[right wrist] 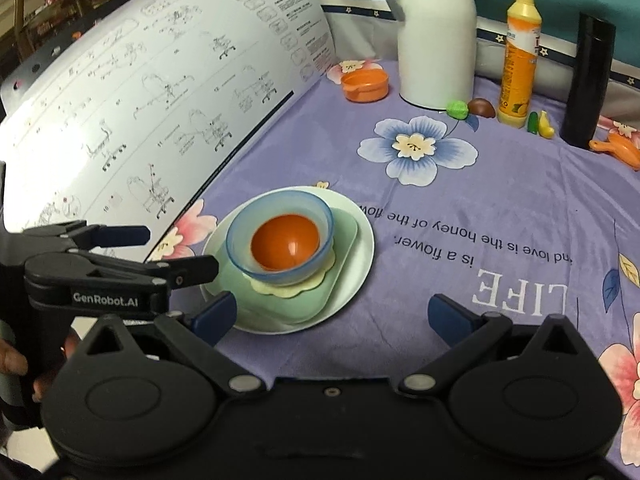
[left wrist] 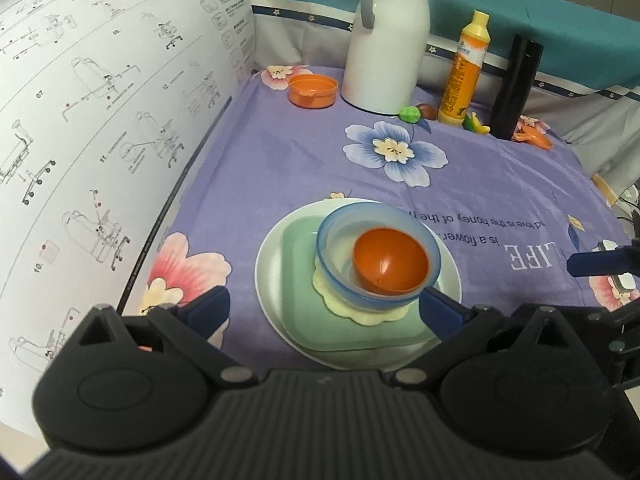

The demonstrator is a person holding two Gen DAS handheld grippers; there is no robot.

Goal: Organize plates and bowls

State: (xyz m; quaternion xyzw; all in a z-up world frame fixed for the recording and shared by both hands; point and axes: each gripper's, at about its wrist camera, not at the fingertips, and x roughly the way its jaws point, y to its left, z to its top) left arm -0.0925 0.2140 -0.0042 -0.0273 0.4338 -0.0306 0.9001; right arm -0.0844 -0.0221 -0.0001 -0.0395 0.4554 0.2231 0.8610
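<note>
Stacked orange bowl (left wrist: 390,266) just ahead of left gripper (left wrist: 324,306), jaws spread, right gripper (right wrist: 332,314) likewise spread, empty

Stack on round plate (right wrist: 356,256): square plate (right wrist: 344,232), scalloped mat (right wrist: 296,289), large bowl (right wrist: 280,216), small bowl (right wrist: 285,246) innermost. Behind plate: jug (right wrist: 436,36), bottle (right wrist: 518,60), flask (right wrist: 588,80). Left of plate: instruction sheet (right wrist: 160,100).

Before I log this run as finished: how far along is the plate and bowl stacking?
Done, it seems: orange bowl sits inside blue bowl, on a scalloped cream dish, green square plate and round white plate. In hand: nothing; left gripper and right gripper are open. Possibly left: the orange cup at the back.
</note>
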